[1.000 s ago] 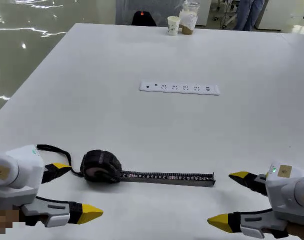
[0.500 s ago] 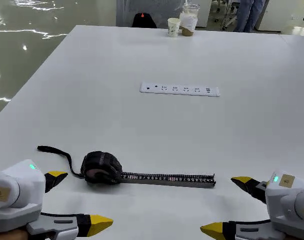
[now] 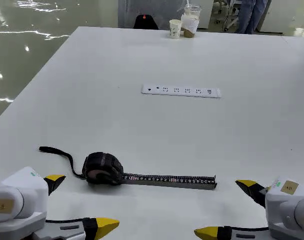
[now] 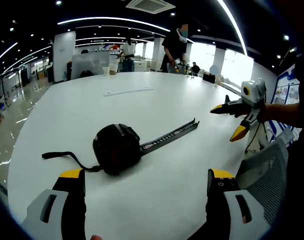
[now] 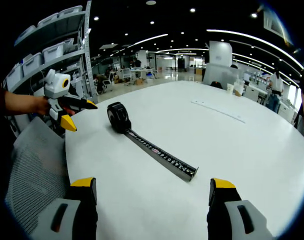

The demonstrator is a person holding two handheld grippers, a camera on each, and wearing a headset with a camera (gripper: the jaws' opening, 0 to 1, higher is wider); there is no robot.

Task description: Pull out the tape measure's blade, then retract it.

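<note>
White tabletop (image 3: 142,55), tape measure (image 3: 102,168) near front edge, blade (image 3: 169,180) out flat, power strip (image 3: 181,91) beyond, paper cup (image 3: 175,28) beside brown-filled clear cup (image 3: 191,21) far off, left tongs (image 4: 145,175) and right tongs (image 5: 152,182) wide, empty

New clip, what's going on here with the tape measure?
A person holds a tool in each hand over a white table. The tape measure lies on the table with its blade pulled out to the right, flat on the surface. The left tool hovers near the case and the right tool near the blade's tip. Both are open and touch nothing. The blade is not yet retracted.
</note>
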